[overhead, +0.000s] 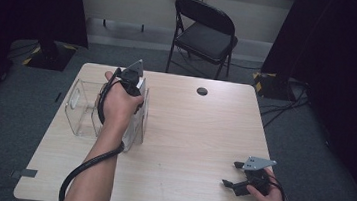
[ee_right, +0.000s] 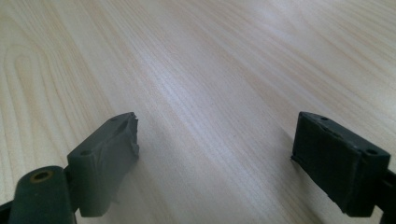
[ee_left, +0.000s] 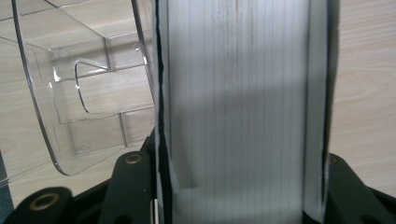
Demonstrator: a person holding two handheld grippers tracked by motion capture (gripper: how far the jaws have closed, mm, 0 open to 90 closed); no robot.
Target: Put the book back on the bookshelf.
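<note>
Left gripper (overhead: 132, 83) clamped on a thick book (ee_left: 238, 112) beside a clear plastic holder (overhead: 81, 108); right gripper (overhead: 233, 174) idle with jaws wide.

The book stands upright at the far left of the wooden table (overhead: 193, 132), its white page edges facing the left gripper view, black covers pressed by a jaw on either side. The clear holder sits just left of the book, close against it. At the near right, the right gripper rests low over bare tabletop, jaws spread with nothing between them. A black folding chair (overhead: 204, 33) stands beyond the table's far edge.
</note>
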